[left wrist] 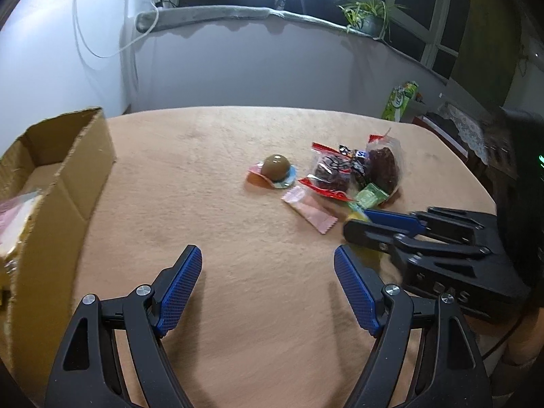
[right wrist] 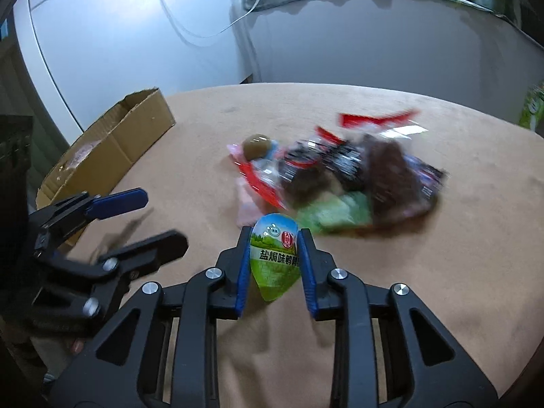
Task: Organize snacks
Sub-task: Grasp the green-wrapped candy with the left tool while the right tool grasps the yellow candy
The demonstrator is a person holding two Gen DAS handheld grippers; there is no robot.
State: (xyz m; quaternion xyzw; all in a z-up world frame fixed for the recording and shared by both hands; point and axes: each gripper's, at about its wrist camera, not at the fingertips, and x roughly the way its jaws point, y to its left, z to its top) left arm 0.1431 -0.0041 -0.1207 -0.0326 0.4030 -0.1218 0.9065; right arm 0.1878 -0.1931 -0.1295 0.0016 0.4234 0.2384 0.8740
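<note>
While the right gripper [right wrist: 273, 258] pinches a green egg-shaped snack pack [right wrist: 274, 260] between its blue pads [right wrist: 243, 273], the left gripper [left wrist: 268, 292] hangs over bare tabletop with its jaws spread wide and nothing between them. The pack is printed with a meadow scene and Chinese lettering, and it sits upright in the grip, above the peach-coloured cloth of the table [left wrist: 217, 156].

Most of the remaining snacks lie in a loose heap toward the far right part of the table. A brown domed jelly cup [left wrist: 275, 167] rests on its flat lid at the left end of the heap. Just beside it to the right are a clear red-edged packet of dark pieces [left wrist: 330, 171] and a second clear bag of dark red pieces [left wrist: 384, 166], with a small black wrapper between them. A pink sachet [left wrist: 310, 209] lies on the near side of the heap, and a small green packet [left wrist: 372, 195] sits next to it, touching the red-edged packet.

A cardboard box [left wrist: 64, 183] stands open at the left edge of the table, well apart from the heap, with a pale pinkish packet [left wrist: 13, 217] already lying inside it.

Seen from the left wrist camera, the right gripper reaches in from the table's right edge, near the sachet. A potted plant [left wrist: 369, 17] stands on the windowsill behind.
</note>
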